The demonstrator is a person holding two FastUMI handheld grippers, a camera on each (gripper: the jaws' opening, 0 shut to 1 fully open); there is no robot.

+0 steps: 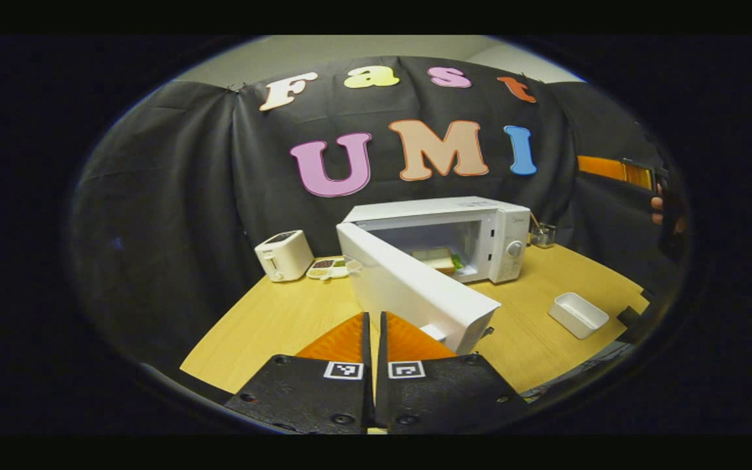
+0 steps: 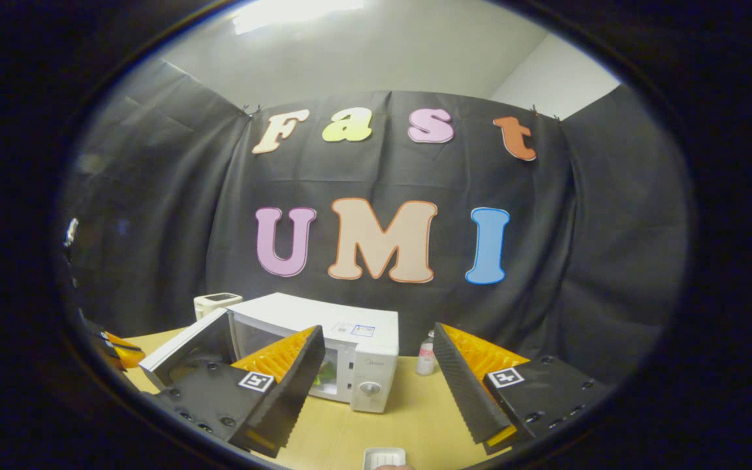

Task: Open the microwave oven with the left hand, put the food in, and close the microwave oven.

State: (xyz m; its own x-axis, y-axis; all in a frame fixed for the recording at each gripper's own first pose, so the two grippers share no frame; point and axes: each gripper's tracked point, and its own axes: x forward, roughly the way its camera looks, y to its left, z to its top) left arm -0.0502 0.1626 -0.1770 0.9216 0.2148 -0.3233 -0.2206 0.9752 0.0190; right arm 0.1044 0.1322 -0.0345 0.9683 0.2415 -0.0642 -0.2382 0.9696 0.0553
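Food (image 1: 440,260) is placed inside the microwave (image 1: 480,225); the door (image 1: 415,290) is next pushed shut by the narrowed left gripper (image 1: 374,326); the right gripper (image 2: 376,372) is held wide.

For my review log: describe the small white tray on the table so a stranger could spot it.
Start at the white microwave with its door swung open. Right of it, nearer the table edge, sits the white rectangular tray. It is shallow, empty and alone, unlike the toaster far left.

The left gripper (image 1: 374,326) has its fingers pressed together, nothing between them — the right gripper (image 2: 376,365) is spread wide, fingers well apart, also holding nothing.
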